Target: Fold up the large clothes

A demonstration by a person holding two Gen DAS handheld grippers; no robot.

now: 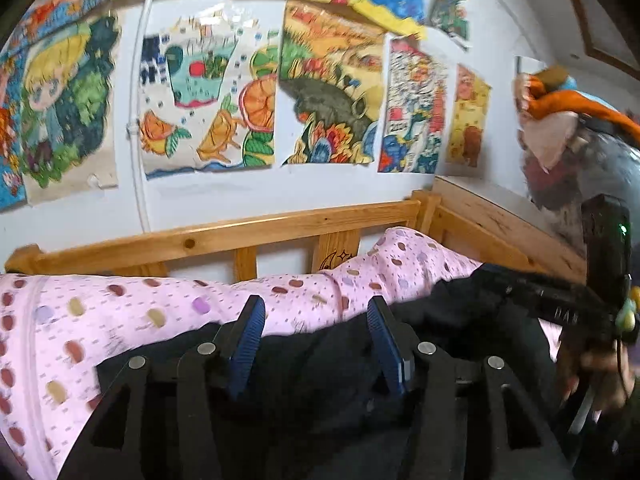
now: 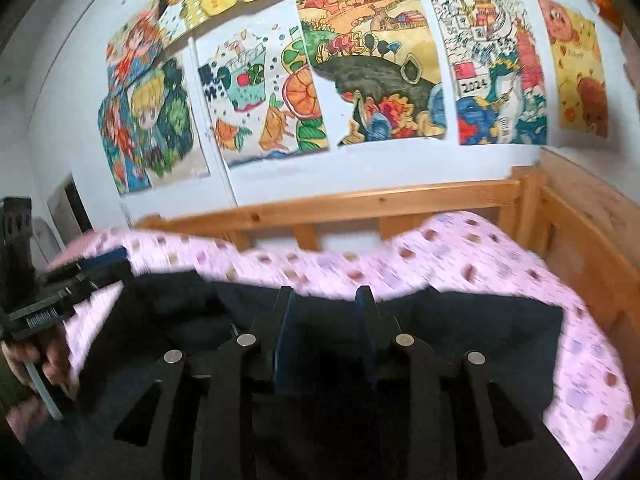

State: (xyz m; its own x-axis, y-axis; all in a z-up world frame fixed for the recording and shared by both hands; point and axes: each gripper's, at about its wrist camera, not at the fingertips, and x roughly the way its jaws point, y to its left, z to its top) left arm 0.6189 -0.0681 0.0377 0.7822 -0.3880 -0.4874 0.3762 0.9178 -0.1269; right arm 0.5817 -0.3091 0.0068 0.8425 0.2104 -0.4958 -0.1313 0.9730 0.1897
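Note:
A large black garment [image 1: 320, 364] lies spread on a pink spotted bed sheet [image 1: 120, 312]; it also shows in the right wrist view [image 2: 460, 332]. My left gripper [image 1: 316, 312] is open, its blue pads apart over the garment's far edge, holding nothing. My right gripper [image 2: 325, 300] is open too, its fingers a narrower gap apart above the garment's far edge. The right gripper also appears at the right of the left wrist view [image 1: 568, 312], and the left gripper at the left of the right wrist view [image 2: 80, 272]. Whether either touches the cloth is unclear.
A wooden bed rail [image 1: 224, 236] runs along the far side and turns the corner at the right [image 2: 532, 200]. Colourful drawings [image 2: 372, 68] cover the white wall behind. A stuffed toy [image 1: 560, 140] sits at the right.

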